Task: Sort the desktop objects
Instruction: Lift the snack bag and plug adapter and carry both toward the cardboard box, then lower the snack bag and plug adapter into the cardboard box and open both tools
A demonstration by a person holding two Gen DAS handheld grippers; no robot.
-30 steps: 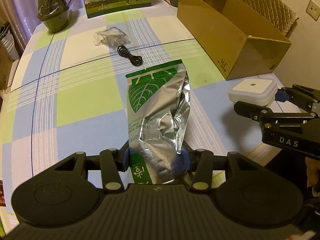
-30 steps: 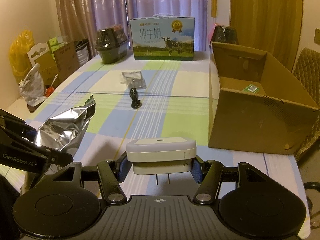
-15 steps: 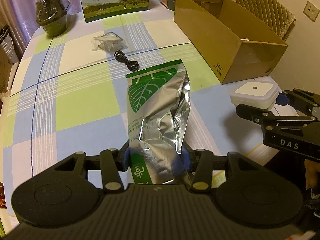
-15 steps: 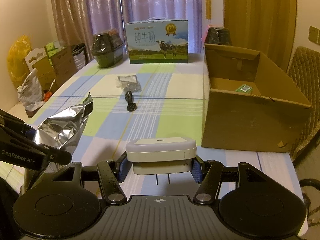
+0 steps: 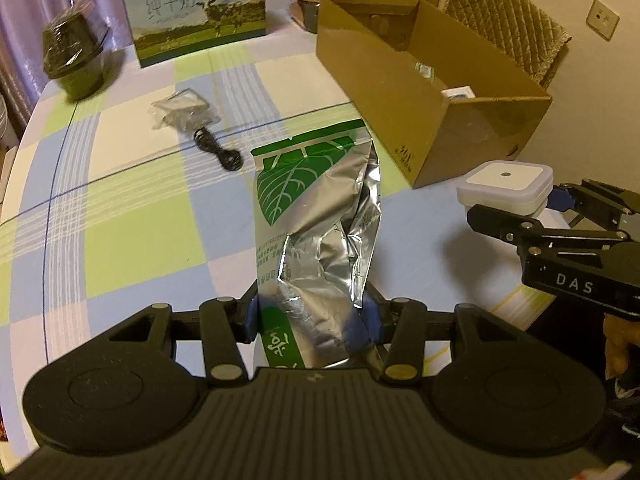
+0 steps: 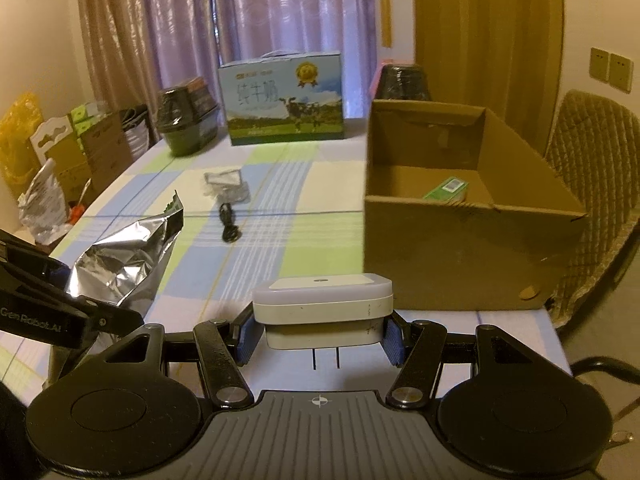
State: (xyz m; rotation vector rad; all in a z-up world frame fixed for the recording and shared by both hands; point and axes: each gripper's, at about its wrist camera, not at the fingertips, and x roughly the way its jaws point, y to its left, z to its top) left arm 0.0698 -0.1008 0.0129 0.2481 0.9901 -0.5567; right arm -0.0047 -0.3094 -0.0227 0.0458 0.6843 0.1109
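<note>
Both grippers are held level above the checked tablecloth (image 5: 132, 240), side by side, facing the open cardboard box (image 6: 472, 248). The left gripper (image 5: 312, 316) is clamped on the lower end of a silver-and-green foil bag (image 5: 316, 216), which sticks out forward above the cloth. The right gripper (image 6: 320, 334) pinches a white plug-in adapter (image 6: 322, 300) (prongs pointing down) just short of the box's near wall. Farther off lie a black cable (image 5: 218, 148), a clear plastic packet (image 5: 182, 110) and a milk carton (image 6: 286, 98)

Glossy crinkled foil pouch (image 5: 316, 216), matt corrugated cardboard box (image 5: 404, 92), smooth white plastic plug-in light (image 6: 322, 302), checked cloth tablecloth (image 5: 132, 216).
</note>
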